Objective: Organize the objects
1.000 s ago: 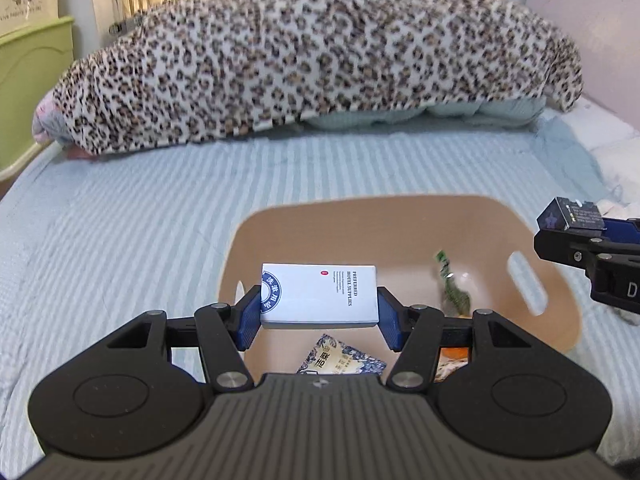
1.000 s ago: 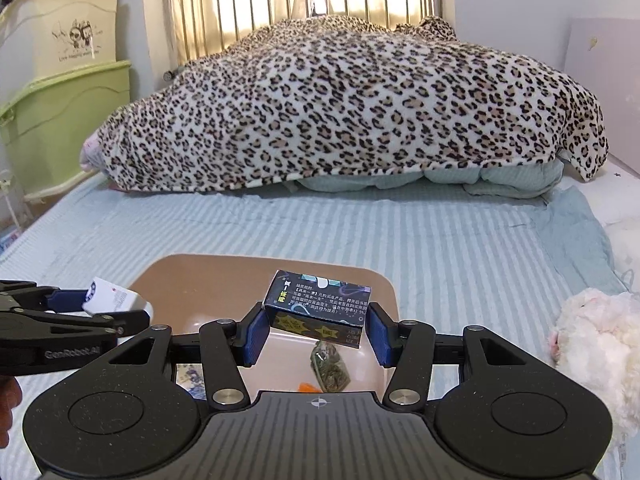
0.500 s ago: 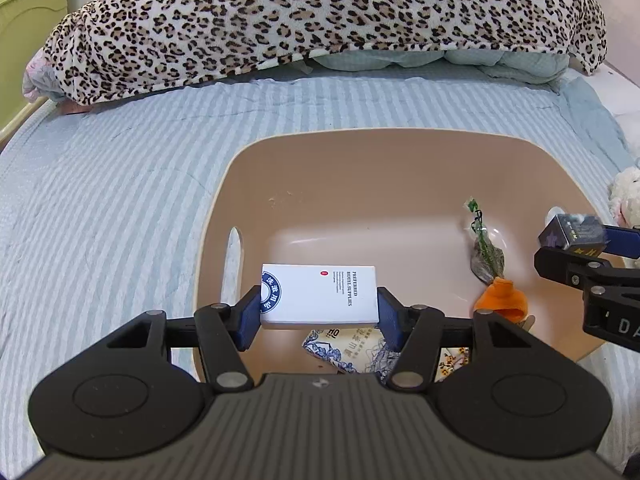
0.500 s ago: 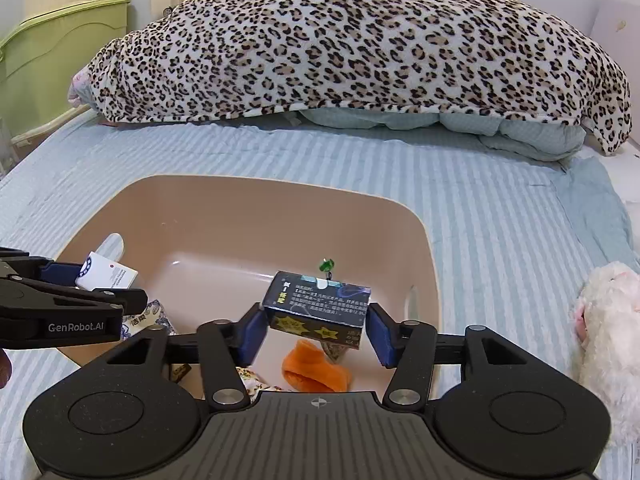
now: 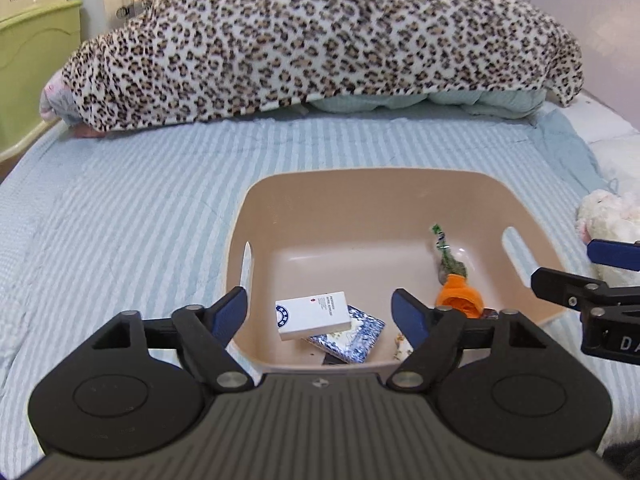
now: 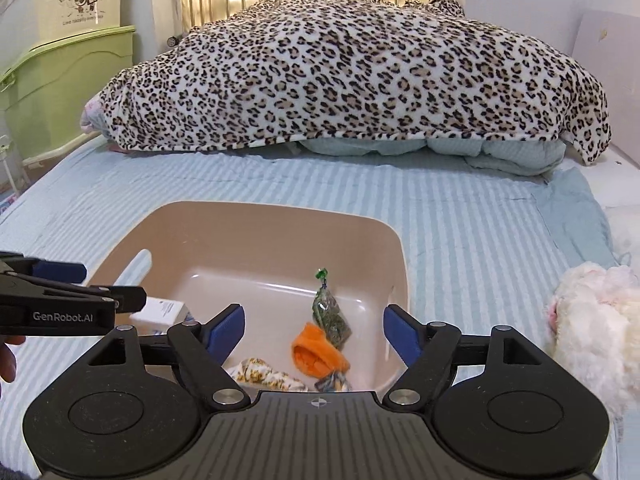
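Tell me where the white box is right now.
In the left wrist view, the white box lies inside the tan basin, near its left wall, propped on a blue patterned packet, below the open left gripper.

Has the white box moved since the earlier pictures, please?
Yes. The white box has left the left gripper, now open, and lies down in the tan basin, resting on a blue patterned packet.

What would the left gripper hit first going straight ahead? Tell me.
Probably the white box lying in the tan basin, right between the open left gripper fingers; depth is hard to judge.
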